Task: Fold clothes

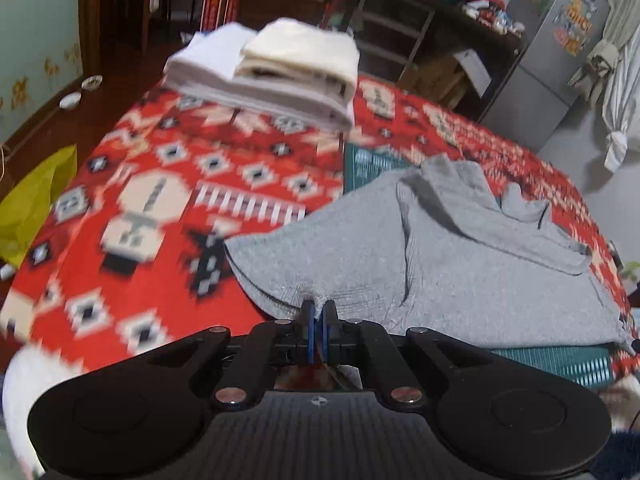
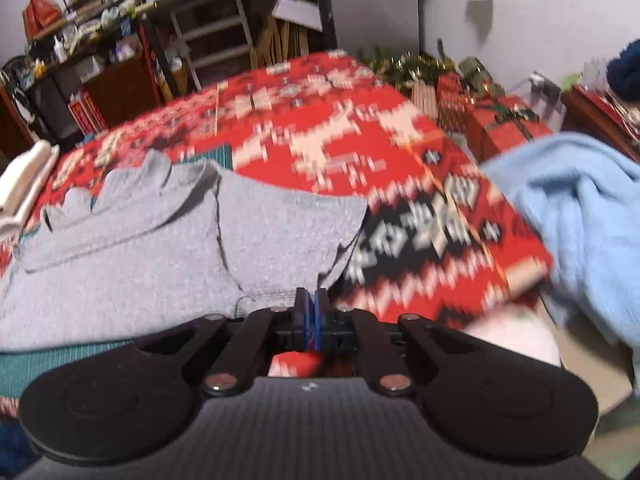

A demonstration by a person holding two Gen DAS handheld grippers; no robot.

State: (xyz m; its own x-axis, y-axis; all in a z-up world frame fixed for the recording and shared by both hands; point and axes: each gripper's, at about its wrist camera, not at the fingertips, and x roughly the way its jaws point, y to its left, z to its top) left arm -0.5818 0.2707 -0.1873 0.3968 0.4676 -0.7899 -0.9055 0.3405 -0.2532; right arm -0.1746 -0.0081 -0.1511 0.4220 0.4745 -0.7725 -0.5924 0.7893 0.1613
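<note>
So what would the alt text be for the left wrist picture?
The left tongs pinch the near edge of a grey garment lying on a red patterned cloth. Farther back sits a stack of folded pale clothes, with cluttered shelves behind.

**Grey top, partly folded**

A soft grey top [image 1: 460, 264] lies spread on the red patterned cover. Its near edge is lifted up. One sleeve is folded over the middle, and the cloth is bumpy and wrinkled at the far side. From the right wrist view the grey top [image 2: 132, 252] hangs a little at its near right corner. Farther back sits a neat stack of folded clothes [image 1: 276, 72], cream on top of white.
</note>
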